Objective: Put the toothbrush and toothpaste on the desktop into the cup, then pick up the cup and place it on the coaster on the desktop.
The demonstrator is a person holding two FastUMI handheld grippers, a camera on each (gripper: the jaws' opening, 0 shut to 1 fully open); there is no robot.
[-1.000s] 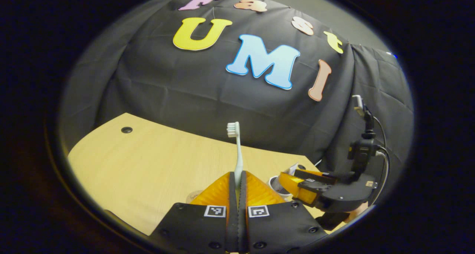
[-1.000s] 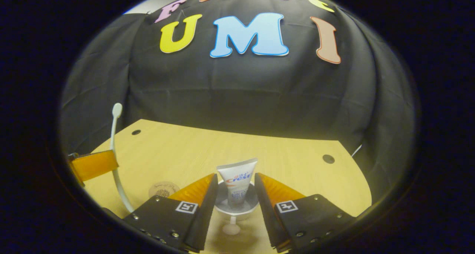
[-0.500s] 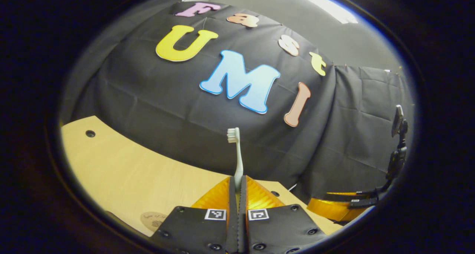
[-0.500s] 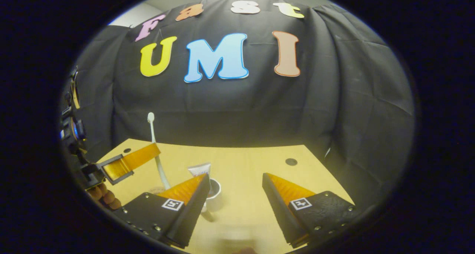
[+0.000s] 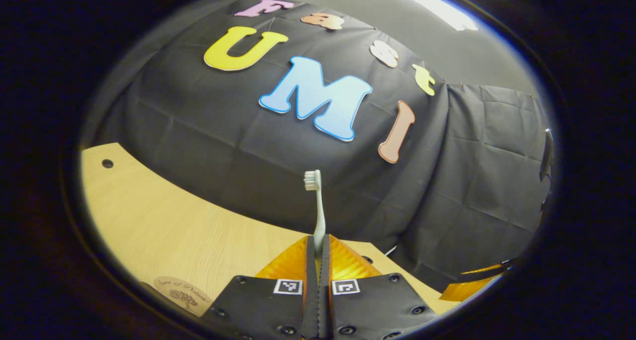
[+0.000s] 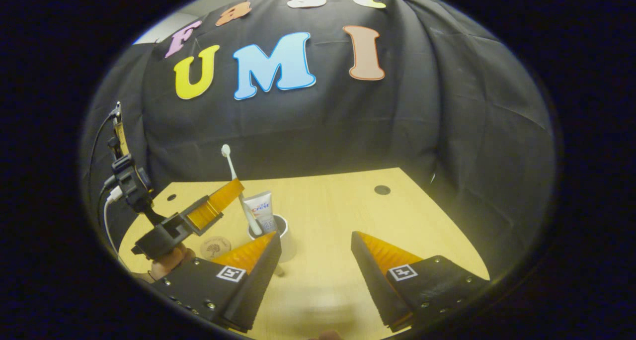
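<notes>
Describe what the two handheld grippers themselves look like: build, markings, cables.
Each gripper, left and right, has two wedge-shaped fingers on black bolted plates carrying small square black-and-white markers. Seen from the right gripper view, the left gripper has a black body with a mast-mounted device and cables.

Pale wooden desktop (image 6: 407, 215) with round cable holes, black cloth wall (image 5: 208, 131) behind, grey wall above

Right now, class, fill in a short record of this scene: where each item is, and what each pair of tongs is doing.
toothpaste: standing in the cup
toothbrush: head up, lower end at the cup's mouth
left tongs: shut on the toothbrush
right tongs: open, holding nothing, to the right of the cup
coaster: bare, on the desk left of the cup
cup on coaster: not yet
</notes>
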